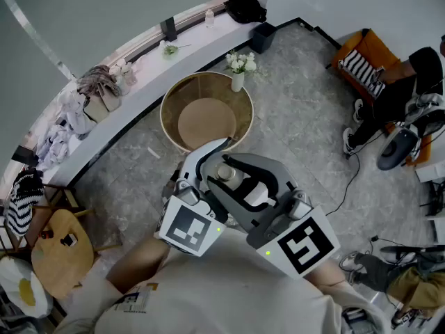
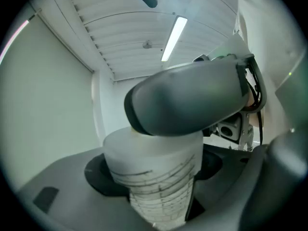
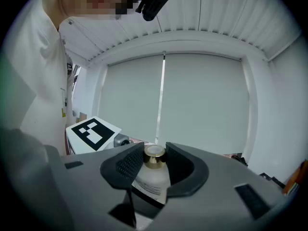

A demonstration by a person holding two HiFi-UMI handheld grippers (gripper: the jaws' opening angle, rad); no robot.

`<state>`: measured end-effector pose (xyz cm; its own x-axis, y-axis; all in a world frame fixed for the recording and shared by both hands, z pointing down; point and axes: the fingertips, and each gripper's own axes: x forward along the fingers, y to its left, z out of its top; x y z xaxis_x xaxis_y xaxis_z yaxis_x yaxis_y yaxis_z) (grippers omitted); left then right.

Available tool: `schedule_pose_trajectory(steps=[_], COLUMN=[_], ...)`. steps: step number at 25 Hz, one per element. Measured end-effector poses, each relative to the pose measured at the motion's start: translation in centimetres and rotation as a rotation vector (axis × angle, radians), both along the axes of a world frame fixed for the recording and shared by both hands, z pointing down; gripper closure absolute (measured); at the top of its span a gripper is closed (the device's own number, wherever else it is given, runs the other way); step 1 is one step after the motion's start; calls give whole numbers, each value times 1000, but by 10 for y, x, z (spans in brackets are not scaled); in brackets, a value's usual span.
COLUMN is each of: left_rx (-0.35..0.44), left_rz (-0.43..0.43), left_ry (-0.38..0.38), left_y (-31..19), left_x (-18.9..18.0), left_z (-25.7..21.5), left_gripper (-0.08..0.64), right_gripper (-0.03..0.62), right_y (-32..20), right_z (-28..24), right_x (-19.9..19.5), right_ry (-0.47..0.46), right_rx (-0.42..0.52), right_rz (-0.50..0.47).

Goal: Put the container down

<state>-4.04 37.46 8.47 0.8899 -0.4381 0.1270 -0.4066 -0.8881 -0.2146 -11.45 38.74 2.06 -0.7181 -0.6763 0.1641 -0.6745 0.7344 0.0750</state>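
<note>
Frosted bottle (image 3: 153,186) held upright in mid-air, off any counter. Left tongs (image 2: 154,174) clenched round its body, right tongs (image 3: 154,166) on the gold cap (image 3: 154,157). Probably rigid, slick and breakable; the body gave the safest hold.

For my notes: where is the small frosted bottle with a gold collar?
Low-centre in the right gripper view, the frosted bottle is clamped at its gold collar by the right gripper.

Container (image 1: 254,195) sits between left gripper (image 2: 159,146) and right gripper (image 3: 154,161), before the round table (image 1: 206,122). Flower vase (image 1: 238,81) is at the table's far edge, possibly behind it.
</note>
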Motion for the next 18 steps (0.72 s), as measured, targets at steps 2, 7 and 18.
schedule_pose_trajectory(steps=[2,7,18], left_rx=[-4,-4,-6], left_rz=[-2,4,23], left_ry=[-7,-4,-2], left_y=[-2,-3,-3], left_x=[-1,0,7], left_z=[0,0,4], left_gripper=[207,207,207], right_gripper=[456,456,453], right_y=[-1,-3,-4], right_z=[1,1,8], right_x=[-1,0,8], right_ry=[3,9,10], right_rx=[-1,-1,8], right_rz=[2,1,21])
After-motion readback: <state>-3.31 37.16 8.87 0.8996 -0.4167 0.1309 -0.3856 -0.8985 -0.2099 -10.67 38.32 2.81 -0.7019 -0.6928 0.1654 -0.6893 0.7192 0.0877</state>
